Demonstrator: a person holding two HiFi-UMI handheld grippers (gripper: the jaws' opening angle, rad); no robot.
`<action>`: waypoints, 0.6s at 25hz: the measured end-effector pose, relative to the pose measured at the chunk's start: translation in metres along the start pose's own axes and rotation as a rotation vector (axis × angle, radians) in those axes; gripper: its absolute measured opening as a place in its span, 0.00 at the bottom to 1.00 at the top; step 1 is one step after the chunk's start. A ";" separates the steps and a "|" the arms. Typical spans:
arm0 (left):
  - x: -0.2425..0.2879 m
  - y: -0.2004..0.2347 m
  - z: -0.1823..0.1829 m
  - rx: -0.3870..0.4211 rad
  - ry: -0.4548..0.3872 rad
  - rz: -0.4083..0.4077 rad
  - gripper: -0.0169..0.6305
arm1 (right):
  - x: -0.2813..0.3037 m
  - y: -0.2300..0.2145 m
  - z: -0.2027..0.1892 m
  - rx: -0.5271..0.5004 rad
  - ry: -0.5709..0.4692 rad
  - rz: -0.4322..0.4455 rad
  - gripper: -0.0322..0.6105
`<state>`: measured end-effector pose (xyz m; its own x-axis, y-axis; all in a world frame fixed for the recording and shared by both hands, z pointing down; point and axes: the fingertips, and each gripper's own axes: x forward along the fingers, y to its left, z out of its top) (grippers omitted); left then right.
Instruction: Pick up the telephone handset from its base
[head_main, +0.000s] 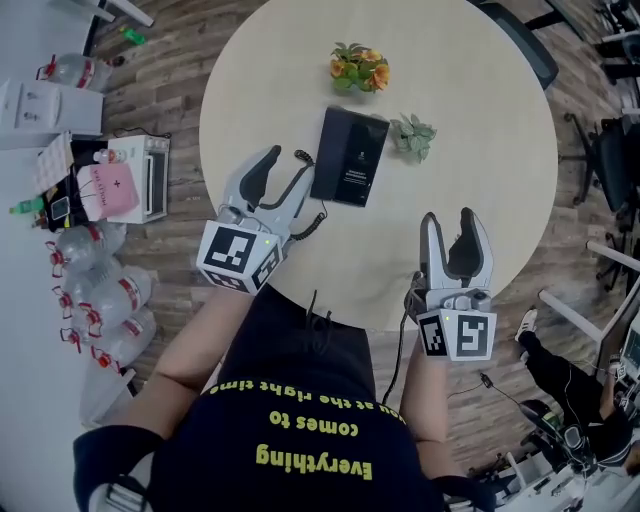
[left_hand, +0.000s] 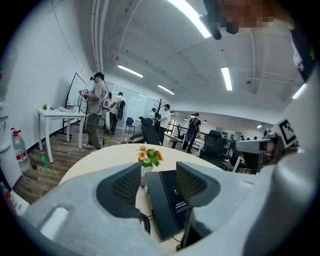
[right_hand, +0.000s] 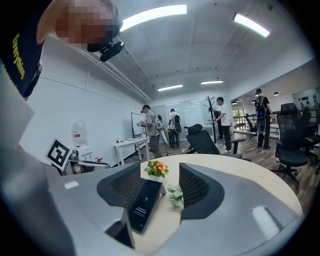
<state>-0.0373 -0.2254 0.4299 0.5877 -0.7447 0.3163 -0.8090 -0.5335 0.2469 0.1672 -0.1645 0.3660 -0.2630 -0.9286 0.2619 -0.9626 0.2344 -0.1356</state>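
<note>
Left gripper (head_main: 289, 165) is hovering spread beside the telephone (head_main: 352, 158) on the counter (head_main: 480, 200); the right gripper (head_main: 449, 222) is waiting spread, well apart. In the left gripper view the handset (left_hand: 154, 197) is lying on its base (left_hand: 178, 199) ahead of the jaws; an off-centre pinch risks dragging the base or snagging the cord (left_hand: 146, 222). In the right gripper view nothing is being held.

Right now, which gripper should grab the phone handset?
Probably the left gripper: its open jaws sit just beside the black telephone, at its corded side. The right gripper hangs farther back.
</note>
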 end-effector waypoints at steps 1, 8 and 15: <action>0.003 0.000 -0.005 -0.006 0.011 -0.001 0.37 | 0.001 -0.001 -0.003 0.003 0.009 0.000 0.42; 0.022 0.003 -0.034 -0.039 0.062 -0.012 0.38 | 0.011 0.000 -0.019 0.023 0.038 0.010 0.42; 0.047 0.006 -0.059 -0.045 0.111 -0.032 0.38 | 0.017 0.005 -0.029 0.035 0.066 0.037 0.42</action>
<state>-0.0132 -0.2398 0.5003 0.6133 -0.6773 0.4063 -0.7897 -0.5358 0.2989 0.1563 -0.1703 0.3977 -0.3030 -0.8983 0.3183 -0.9496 0.2567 -0.1797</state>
